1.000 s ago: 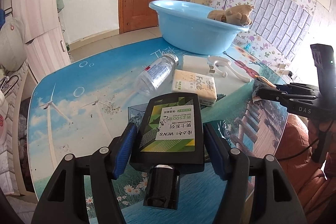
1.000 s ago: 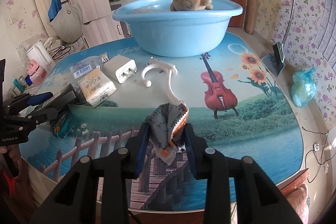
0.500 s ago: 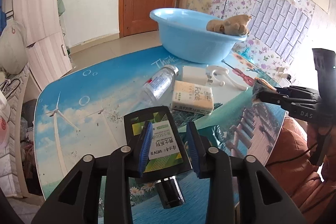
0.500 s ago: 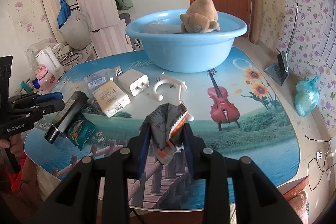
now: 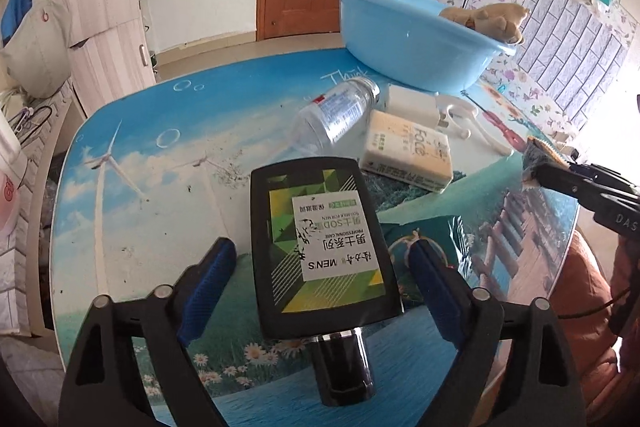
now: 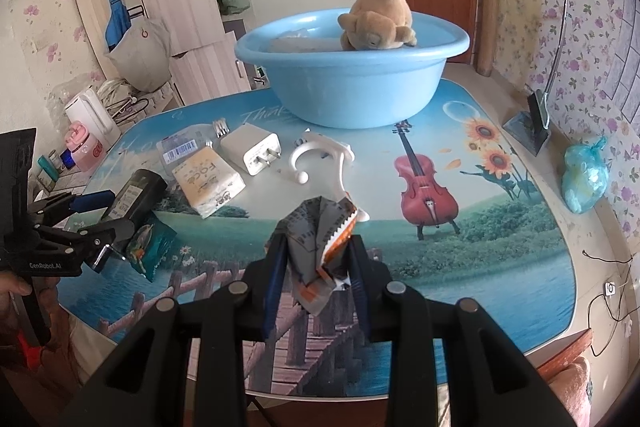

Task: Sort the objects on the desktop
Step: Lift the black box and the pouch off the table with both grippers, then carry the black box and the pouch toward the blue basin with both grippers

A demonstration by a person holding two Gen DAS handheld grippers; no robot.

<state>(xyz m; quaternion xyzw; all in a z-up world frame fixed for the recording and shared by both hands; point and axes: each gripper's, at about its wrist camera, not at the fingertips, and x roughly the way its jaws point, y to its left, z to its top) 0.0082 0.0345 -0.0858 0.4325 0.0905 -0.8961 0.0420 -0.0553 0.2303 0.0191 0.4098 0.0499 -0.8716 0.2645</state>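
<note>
My left gripper (image 5: 322,261) is open, its blue pads wide on either side of a black men's lotion bottle (image 5: 320,239) without touching it. The bottle lies cap toward me, partly on a teal snack packet (image 5: 424,239). The bottle also shows in the right wrist view (image 6: 134,195). My right gripper (image 6: 316,251) is shut on a crumpled grey and orange wrapper (image 6: 320,239), held above the table's near side. A blue basin (image 6: 352,83) with a brown plush toy (image 6: 378,17) stands at the back.
On the picture-printed table (image 6: 480,227) lie a clear plastic bottle (image 5: 334,113), a beige face-tissue pack (image 5: 408,149), a white charger plug (image 6: 252,147) and a white plastic hook (image 6: 324,163). A blue bag (image 6: 584,175) and a stand (image 6: 528,123) sit at the right edge.
My left gripper closed toward the black bottle half a second ago and has now opened wide again. The right gripper keeps its hold on the wrapper and has drifted slightly.
</note>
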